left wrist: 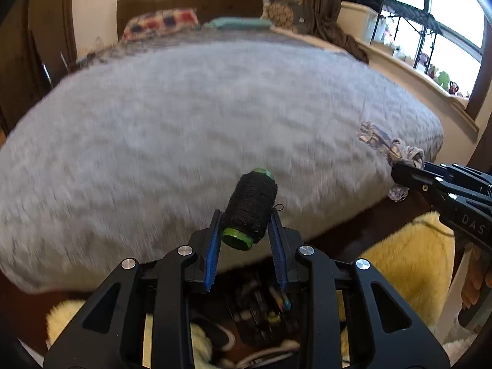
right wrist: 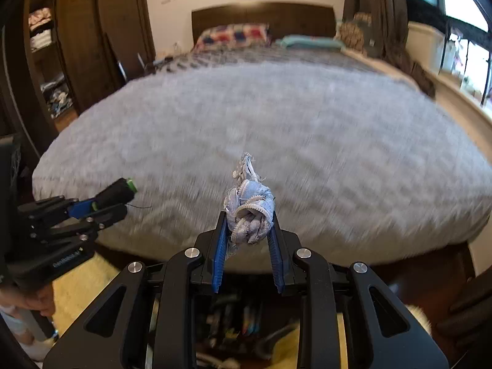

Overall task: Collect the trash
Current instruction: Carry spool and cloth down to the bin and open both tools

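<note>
My left gripper (left wrist: 246, 215) is shut on a spool of black thread (left wrist: 250, 207) with green end caps, held above the near edge of the bed. The same spool (right wrist: 118, 192) shows at the left of the right wrist view, in the left gripper (right wrist: 115, 203). My right gripper (right wrist: 249, 218) is shut on a knotted scrap of pale blue-grey fabric (right wrist: 249, 212) with frayed ends. That fabric scrap (left wrist: 390, 147) also shows at the right of the left wrist view, pinched by the right gripper (left wrist: 399, 172).
A large bed with a grey blanket (left wrist: 200, 117) fills both views, with pillows (left wrist: 160, 24) and a dark headboard at the far end. A yellow fluffy rug (left wrist: 409, 261) lies below. An open box of small items (right wrist: 240, 319) sits on the floor under the grippers. A window sill (left wrist: 424, 83) runs along the right.
</note>
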`<state>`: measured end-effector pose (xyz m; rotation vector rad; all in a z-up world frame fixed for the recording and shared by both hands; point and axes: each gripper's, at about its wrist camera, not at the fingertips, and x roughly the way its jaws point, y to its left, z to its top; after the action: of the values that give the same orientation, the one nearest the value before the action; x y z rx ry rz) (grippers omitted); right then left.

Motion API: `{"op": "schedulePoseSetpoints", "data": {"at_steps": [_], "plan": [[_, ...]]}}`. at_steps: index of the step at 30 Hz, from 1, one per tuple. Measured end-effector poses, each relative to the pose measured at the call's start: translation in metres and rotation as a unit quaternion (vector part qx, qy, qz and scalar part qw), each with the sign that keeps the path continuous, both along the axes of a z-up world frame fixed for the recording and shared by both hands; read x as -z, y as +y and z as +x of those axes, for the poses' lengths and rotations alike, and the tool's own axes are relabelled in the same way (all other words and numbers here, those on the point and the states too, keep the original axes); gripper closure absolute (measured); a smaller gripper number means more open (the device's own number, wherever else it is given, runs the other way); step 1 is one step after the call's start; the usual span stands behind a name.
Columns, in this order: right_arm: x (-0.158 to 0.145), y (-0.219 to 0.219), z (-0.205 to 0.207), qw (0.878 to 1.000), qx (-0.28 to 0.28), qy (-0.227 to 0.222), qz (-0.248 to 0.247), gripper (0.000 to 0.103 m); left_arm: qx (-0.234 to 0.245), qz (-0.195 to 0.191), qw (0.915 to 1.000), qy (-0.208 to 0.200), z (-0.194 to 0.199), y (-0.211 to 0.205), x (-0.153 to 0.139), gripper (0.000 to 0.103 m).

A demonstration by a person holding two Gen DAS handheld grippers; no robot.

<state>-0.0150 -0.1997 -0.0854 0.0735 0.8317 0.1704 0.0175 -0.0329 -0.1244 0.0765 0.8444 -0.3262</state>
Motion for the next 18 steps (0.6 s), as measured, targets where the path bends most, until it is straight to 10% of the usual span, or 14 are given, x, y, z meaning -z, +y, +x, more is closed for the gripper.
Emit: {"op": "schedulePoseSetpoints", "data": {"at_steps": [18], "plan": [[0.144, 0.032, 0.014, 0.978, -0.038, 0.203, 0.017, 0.077, 0.012, 0.011, 0.9775, 0.21, -0.002, -0.004, 0.149, 0.075]]}}
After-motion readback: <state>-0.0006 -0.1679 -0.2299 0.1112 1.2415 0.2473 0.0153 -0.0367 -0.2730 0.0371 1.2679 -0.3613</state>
